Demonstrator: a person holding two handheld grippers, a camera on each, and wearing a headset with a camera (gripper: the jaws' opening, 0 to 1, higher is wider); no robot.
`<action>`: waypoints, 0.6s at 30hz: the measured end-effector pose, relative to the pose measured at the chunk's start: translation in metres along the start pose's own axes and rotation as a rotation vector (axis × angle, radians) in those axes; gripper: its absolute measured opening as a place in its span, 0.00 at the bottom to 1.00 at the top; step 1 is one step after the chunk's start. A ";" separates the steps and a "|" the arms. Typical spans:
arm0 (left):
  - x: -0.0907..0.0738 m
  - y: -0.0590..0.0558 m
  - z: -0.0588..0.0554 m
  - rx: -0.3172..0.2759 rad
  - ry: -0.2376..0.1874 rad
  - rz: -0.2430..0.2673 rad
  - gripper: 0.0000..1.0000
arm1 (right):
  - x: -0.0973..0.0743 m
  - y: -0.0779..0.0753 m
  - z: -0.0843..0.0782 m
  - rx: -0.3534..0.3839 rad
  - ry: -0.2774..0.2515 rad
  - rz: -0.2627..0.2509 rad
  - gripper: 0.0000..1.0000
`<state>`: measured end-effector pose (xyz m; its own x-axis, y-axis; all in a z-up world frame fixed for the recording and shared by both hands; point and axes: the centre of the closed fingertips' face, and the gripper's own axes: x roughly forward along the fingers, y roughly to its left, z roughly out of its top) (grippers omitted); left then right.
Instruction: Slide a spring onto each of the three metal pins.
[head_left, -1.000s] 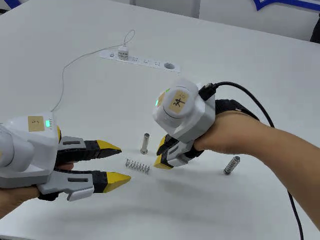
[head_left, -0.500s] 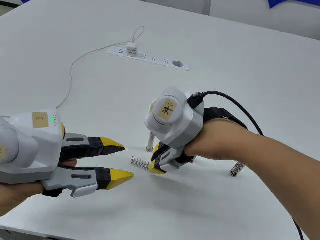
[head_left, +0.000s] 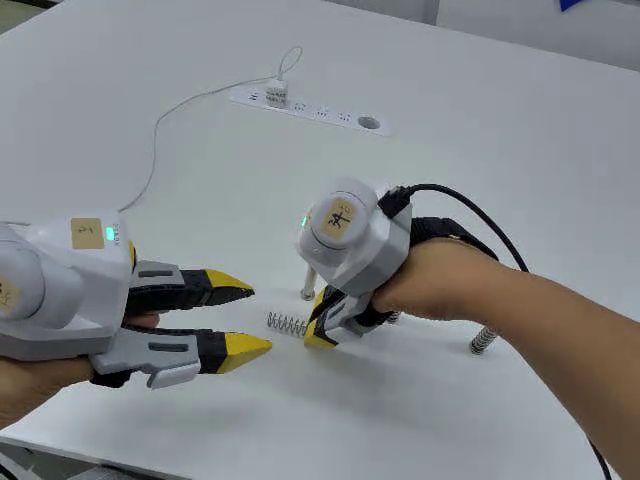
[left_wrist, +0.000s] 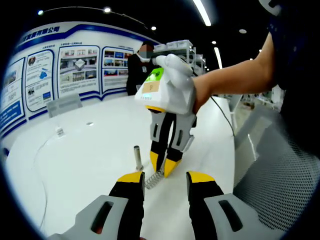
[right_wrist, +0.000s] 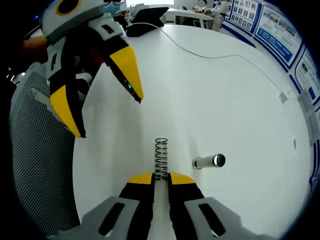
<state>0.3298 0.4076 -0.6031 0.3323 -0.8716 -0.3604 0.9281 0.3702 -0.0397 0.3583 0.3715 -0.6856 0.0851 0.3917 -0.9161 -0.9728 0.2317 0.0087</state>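
Head view, left to right. The left gripper (head_left: 258, 318) hovers above the white table (head_left: 200, 180) with its jaws released and nothing between them; the left gripper view confirms the wide gap.

Just beside its tips lies a spring (head_left: 285, 323), its free end pointing toward the left gripper. The right gripper (head_left: 318, 335) is clenched on the spring's other end; in the right gripper view the yellow tips meet around the coil's near end. Whether the spring is lifted clear of the table cannot be told.

Just behind the right gripper a metal pin (head_left: 308, 285) stands upright, bare, near the spring but apart from it. Farther right, beyond the person's forearm, a second spring (head_left: 484, 340) rests on the table. A power strip (head_left: 315, 110) lies well apart at the far side.

Step in hand, as judged: picking up a spring for the nearest pin; no pin seen here carries a spring.

The next move calls for raising the held spring, turning it upright, aligning its open lower end over the pin's top, and lowering it. The spring is gripped at one end, so the free end may sag or swing, and the left gripper is well placed to steady it or the pin.
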 end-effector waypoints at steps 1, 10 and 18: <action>0.000 0.000 0.000 0.000 0.000 0.001 0.35 | 0.000 0.000 0.000 0.001 0.000 0.000 0.12; 0.003 -0.002 -0.006 0.003 0.021 -0.003 0.35 | -0.008 0.006 -0.001 -0.013 0.000 0.002 0.11; 0.007 -0.008 -0.009 0.025 0.046 -0.024 0.34 | -0.030 0.019 0.004 -0.032 -0.020 0.012 0.11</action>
<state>0.3232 0.4011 -0.6142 0.3021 -0.8645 -0.4018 0.9399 0.3405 -0.0258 0.3382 0.3674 -0.6568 0.0775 0.4120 -0.9079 -0.9800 0.1988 0.0065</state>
